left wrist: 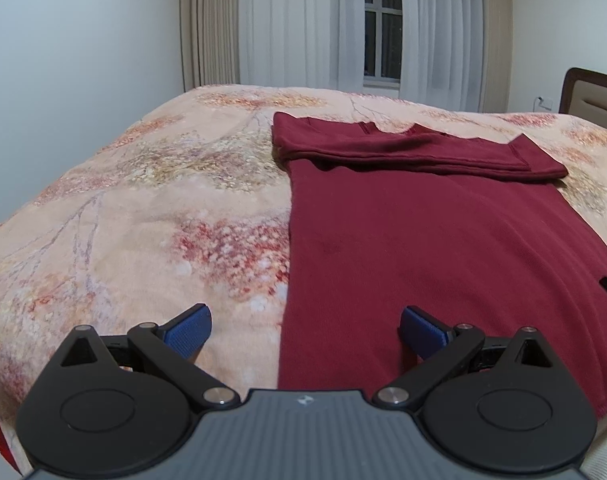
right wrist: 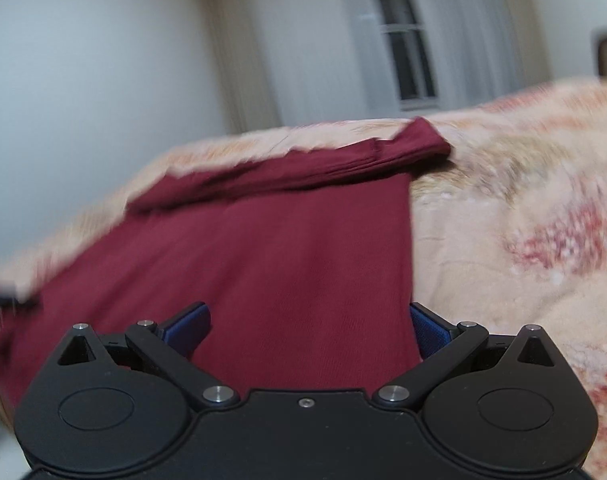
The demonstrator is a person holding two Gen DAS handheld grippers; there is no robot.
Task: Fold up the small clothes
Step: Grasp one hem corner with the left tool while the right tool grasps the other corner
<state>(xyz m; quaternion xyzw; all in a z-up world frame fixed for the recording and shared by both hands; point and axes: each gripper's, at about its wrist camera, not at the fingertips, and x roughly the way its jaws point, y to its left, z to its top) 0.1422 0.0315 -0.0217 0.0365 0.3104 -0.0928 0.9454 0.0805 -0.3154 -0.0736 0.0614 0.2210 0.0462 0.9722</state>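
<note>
While the dark red shirt (left wrist: 443,248) lies flat on the bed, its far end looks already folded, because both sleeves (left wrist: 415,148) are laid across the top in a long band. The long body of the shirt is not folded yet, so I think the job is partly done and the big fold from the near end up to the sleeves is left. The shirt rests on a soft blanket (left wrist: 143,208) with pink and orange flowers, and its near edge is close to both tools. The left gripper (left wrist: 305,330) has its two blue fingers spread wide apart and holds nothing. It hangs over the shirt's left edge near the bottom, with one finger over the blanket and one over the red cloth. The right gripper (right wrist: 309,326) is also spread wide with nothing in it, and it sits over the shirt's right edge near the bottom. Its picture is blurry, so small things are hard to tell there. Past the bed are a white wall, long pale curtains (left wrist: 303,24) and a dark window (left wrist: 381,20). A brown headboard (left wrist: 595,94) peeks in at the far right.
</note>
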